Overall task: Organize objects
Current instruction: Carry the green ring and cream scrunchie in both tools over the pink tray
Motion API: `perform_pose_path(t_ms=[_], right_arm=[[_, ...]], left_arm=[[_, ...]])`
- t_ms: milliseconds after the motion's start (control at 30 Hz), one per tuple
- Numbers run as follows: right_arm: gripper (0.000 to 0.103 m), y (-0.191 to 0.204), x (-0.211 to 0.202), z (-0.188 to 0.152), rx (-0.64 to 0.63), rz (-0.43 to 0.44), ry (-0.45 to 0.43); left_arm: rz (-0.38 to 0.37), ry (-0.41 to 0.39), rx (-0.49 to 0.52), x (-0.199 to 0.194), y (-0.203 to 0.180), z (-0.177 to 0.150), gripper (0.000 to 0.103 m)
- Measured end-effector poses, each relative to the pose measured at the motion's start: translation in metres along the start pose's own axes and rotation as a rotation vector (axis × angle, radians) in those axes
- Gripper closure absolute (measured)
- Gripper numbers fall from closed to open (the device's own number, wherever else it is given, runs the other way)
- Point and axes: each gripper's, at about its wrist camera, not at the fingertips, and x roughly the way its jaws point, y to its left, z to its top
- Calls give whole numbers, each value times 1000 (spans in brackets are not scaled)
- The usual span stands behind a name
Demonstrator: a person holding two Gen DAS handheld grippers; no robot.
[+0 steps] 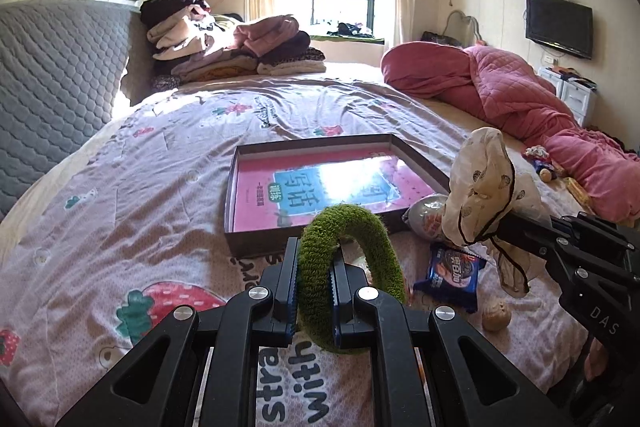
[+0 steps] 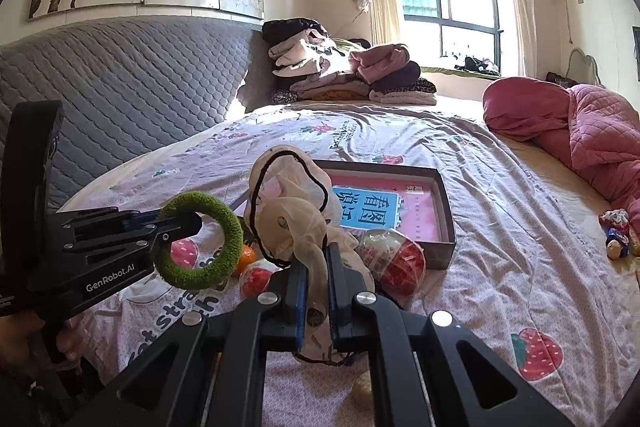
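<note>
My left gripper (image 1: 316,267) is shut on a green fuzzy hair ring (image 1: 352,221) and holds it upright above the strawberry-print bedspread. The right wrist view shows the same gripper (image 2: 188,223) and ring (image 2: 230,227) at the left. My right gripper (image 2: 316,267) is shut on a cream hair tie of thin cloth with black trim (image 2: 288,219); the cloth stands up above the fingers. In the left wrist view that gripper (image 1: 504,223) and its cloth (image 1: 480,183) come in from the right. Just beyond both lies a shallow dark box (image 1: 236,195) with a pink and blue book (image 1: 304,187) in it.
On the bed near the box lie a blue biscuit packet (image 1: 450,275), a walnut-like ball (image 1: 496,315), a clear-wrapped round snack (image 2: 396,259) and an orange (image 2: 246,257). Folded clothes (image 1: 224,39) are piled at the far end. A pink quilt (image 1: 500,91) lies bunched at the right.
</note>
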Motion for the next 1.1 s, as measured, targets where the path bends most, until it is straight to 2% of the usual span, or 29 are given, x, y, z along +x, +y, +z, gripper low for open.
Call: perform_pose_path(t_ms=[300, 700, 1100], right_arm=[[94, -12, 21, 16, 9, 2, -6], [94, -39, 55, 40, 30, -4, 5], [94, -66, 95, 48, 41, -12, 87]], left_arm=[[-11, -10, -4, 23, 0, 24, 91], [9, 13, -25, 63, 24, 51, 91], [-4, 47, -16, 109, 33, 64, 91]])
